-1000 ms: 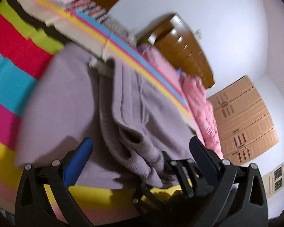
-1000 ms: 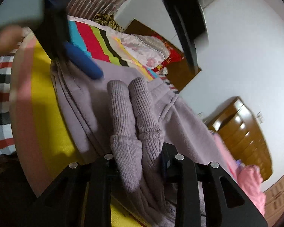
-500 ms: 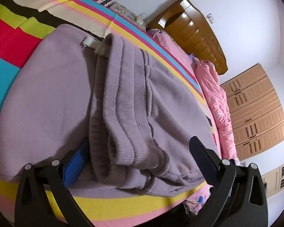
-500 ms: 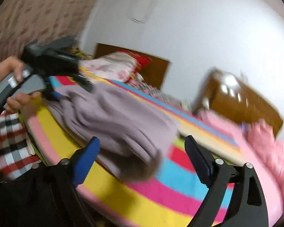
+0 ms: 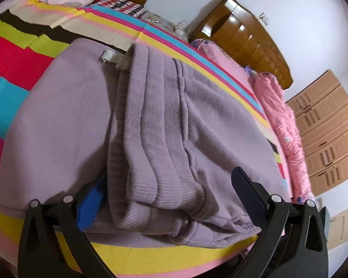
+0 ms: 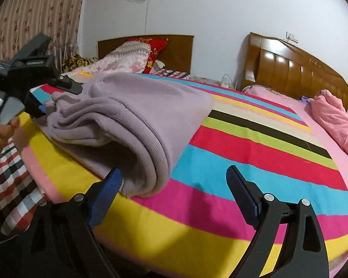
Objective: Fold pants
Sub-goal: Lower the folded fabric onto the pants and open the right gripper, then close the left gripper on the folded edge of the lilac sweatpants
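- The folded pants [image 5: 150, 125] lie on the striped bedspread [image 6: 255, 143], close to its near edge.
- Our left gripper [image 5: 167, 190] straddles the ribbed cuffs [image 5: 155, 185]; its jaws have just been closing, not yet pinching.
- Our right gripper [image 6: 174, 192] has just opened wide, holds nothing, one jaw beside the fold.
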`<state>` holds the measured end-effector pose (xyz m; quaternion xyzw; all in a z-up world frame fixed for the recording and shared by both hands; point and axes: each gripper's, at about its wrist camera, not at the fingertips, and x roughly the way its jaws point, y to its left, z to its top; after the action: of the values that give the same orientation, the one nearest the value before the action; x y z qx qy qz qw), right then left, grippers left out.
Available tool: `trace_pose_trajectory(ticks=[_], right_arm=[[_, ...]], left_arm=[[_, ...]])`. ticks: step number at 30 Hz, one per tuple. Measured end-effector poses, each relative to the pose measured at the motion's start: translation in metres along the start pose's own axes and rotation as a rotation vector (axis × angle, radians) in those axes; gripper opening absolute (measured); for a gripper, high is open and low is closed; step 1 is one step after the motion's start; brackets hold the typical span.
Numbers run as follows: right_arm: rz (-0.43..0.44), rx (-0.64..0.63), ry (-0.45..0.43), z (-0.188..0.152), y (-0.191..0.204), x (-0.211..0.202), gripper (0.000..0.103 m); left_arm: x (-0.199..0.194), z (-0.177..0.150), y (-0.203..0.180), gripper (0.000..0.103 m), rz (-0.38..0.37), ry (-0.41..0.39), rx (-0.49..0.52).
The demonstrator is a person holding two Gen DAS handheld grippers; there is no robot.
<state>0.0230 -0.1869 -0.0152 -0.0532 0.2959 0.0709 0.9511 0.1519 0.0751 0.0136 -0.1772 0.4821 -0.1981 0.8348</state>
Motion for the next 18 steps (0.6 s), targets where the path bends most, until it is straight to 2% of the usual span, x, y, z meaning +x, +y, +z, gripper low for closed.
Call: trace_pose_trajectory(ticks=[1, 2, 4, 6, 8, 12, 15, 18], right_arm=[[-0.007, 0.0, 0.007, 0.001, 0.002, 0.003, 0.088], [-0.012, 0.002, 0.014, 0.0, 0.002, 0.001, 0.088], [-0.017, 0.005, 0.036, 0.0, 0.003, 0.006, 0.088], [-0.021, 0.007, 0.04, -0.001, 0.004, 0.008, 0.088], [-0.031, 0.001, 0.043, 0.0, 0.006, 0.008, 0.088], [-0.065, -0.01, 0.045, 0.001, 0.01, 0.007, 0.088], [-0.075, -0.009, 0.05, 0.002, 0.012, 0.008, 0.088], [-0.069, 0.008, 0.051, 0.0, 0.01, 0.008, 0.088]], left_arm=[[-0.002, -0.001, 0.0, 0.064, 0.065, -0.01, 0.009], [-0.004, -0.001, -0.001, 0.056, 0.072, -0.018, 0.011], [-0.012, 0.0, 0.001, 0.049, 0.047, -0.031, 0.009], [-0.022, 0.001, -0.001, 0.02, 0.069, -0.066, 0.024], [-0.035, 0.006, -0.003, 0.017, 0.014, -0.085, 0.027], [-0.054, 0.026, -0.017, 0.016, -0.03, -0.119, 0.096], [-0.055, 0.04, -0.027, 0.017, -0.048, -0.072, 0.165], [-0.04, 0.041, -0.011, 0.027, -0.069, -0.005, 0.098]])
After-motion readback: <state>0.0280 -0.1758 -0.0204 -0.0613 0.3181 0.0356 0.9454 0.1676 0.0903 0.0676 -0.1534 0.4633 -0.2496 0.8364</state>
